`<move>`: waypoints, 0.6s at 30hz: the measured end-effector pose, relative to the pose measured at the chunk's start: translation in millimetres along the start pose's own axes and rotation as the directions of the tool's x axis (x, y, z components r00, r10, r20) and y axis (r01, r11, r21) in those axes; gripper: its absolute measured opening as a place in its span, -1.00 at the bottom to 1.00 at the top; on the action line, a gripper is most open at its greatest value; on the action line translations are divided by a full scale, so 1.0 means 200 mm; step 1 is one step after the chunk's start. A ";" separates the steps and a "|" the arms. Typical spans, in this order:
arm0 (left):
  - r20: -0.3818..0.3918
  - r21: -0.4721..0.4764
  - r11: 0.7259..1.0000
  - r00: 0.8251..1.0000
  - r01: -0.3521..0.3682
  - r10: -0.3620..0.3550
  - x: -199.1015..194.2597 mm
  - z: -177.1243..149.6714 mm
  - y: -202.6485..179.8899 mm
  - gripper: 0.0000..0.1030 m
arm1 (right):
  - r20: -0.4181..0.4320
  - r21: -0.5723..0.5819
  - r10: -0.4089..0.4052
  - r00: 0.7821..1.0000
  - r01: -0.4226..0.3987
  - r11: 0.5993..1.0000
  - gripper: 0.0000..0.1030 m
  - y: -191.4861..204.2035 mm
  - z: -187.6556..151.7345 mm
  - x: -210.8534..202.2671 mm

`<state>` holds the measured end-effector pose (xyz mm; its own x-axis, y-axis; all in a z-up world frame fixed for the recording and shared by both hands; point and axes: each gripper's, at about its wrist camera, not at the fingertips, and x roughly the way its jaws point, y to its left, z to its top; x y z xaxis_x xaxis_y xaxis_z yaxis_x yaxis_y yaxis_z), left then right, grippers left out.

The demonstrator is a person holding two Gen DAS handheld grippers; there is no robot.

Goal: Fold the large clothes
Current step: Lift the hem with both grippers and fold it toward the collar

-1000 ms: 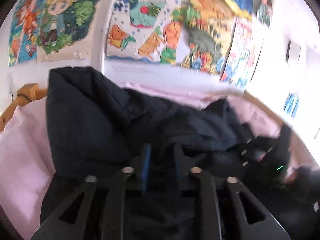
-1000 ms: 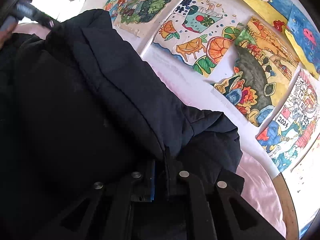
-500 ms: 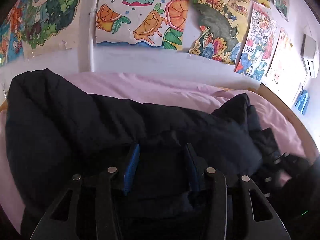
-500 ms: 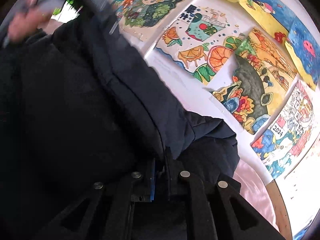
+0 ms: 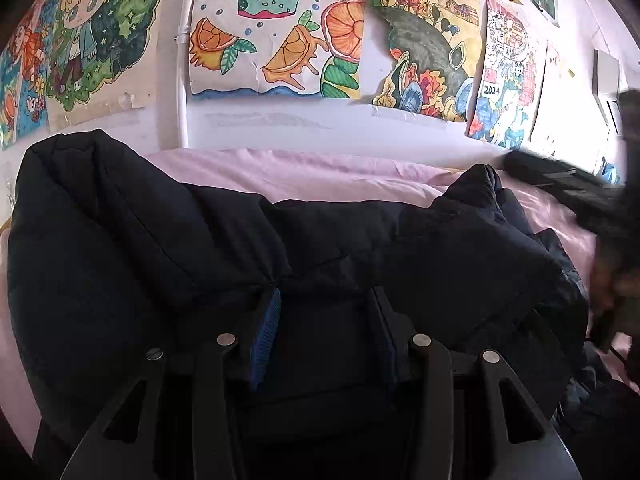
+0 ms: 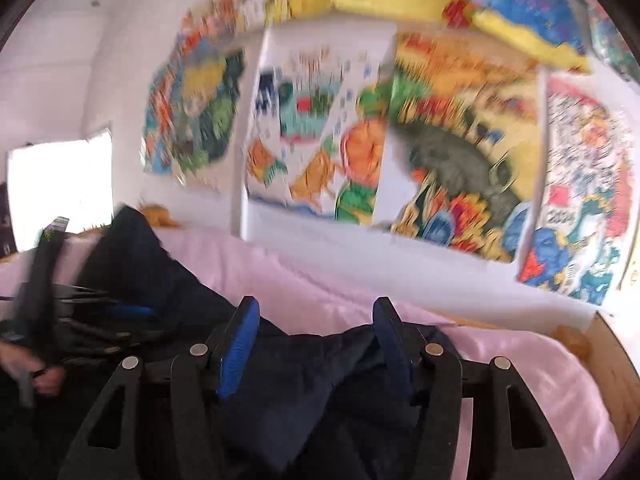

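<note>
A large dark navy padded jacket (image 5: 168, 248) lies bunched on a pink bedsheet (image 5: 320, 172). My left gripper (image 5: 324, 300) is open, its blue-padded fingers (image 5: 266, 328) spread with jacket fabric lying between them, ungripped. In the right wrist view the jacket (image 6: 304, 384) lies below my right gripper (image 6: 314, 308), which is open with its pads (image 6: 240, 340) wide apart above the cloth. The view is blurred by motion. The other gripper and the hand holding it (image 6: 40, 344) show at the left edge.
A white wall with colourful drawings (image 5: 280, 32) stands right behind the bed. A wooden bed frame (image 6: 608, 356) edges the sheet at the right. A bright window (image 6: 60, 188) is at the far left. The right hand's gripper (image 5: 580, 192) crosses the right edge of the left wrist view.
Both grippers opened and let go of the jacket. The jacket dropped onto the sheet. The right gripper lifted away and swung, now facing the wall.
</note>
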<state>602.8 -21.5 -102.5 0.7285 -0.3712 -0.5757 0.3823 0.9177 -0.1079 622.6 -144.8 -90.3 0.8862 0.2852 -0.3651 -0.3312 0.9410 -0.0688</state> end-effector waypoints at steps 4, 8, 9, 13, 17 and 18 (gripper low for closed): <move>0.011 -0.002 1.000 1.000 0.018 -0.018 0.01 -0.02 0.01 -0.22 | -0.154 0.057 -0.057 0.986 0.067 0.996 -0.76 -0.06 -0.08 0.28; 0.020 0.007 0.999 0.999 0.044 -0.045 0.05 -0.05 0.02 -0.22 | -0.237 0.267 -0.002 0.971 0.068 0.961 -1.00 -0.23 -0.21 0.34; 0.018 0.008 0.999 0.998 0.053 -0.053 0.07 -0.05 0.02 -0.23 | -0.249 0.298 0.017 0.968 0.060 0.953 -1.00 -0.26 -0.27 0.37; 0.005 0.025 0.999 0.999 0.039 -0.039 0.12 -0.07 0.01 -0.23 | -0.275 0.332 0.025 0.961 0.071 0.941 -1.00 -0.27 -0.38 0.45; 0.054 0.014 0.998 0.997 0.057 -0.058 -0.04 -0.01 0.00 -0.23 | -0.214 0.318 -0.008 0.977 0.077 0.945 -1.00 -0.25 -0.34 0.33; 0.105 0.007 0.998 0.992 0.065 -0.065 -0.11 0.02 0.00 -0.23 | -0.179 0.315 -0.025 0.983 0.082 0.946 -1.00 -0.23 -0.34 0.28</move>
<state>589.2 -14.5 -86.0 0.7578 -0.4432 -0.4789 0.4329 0.8906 -0.1392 665.1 -185.4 -170.4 0.8218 0.2241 -0.5239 -0.1387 0.9704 0.1975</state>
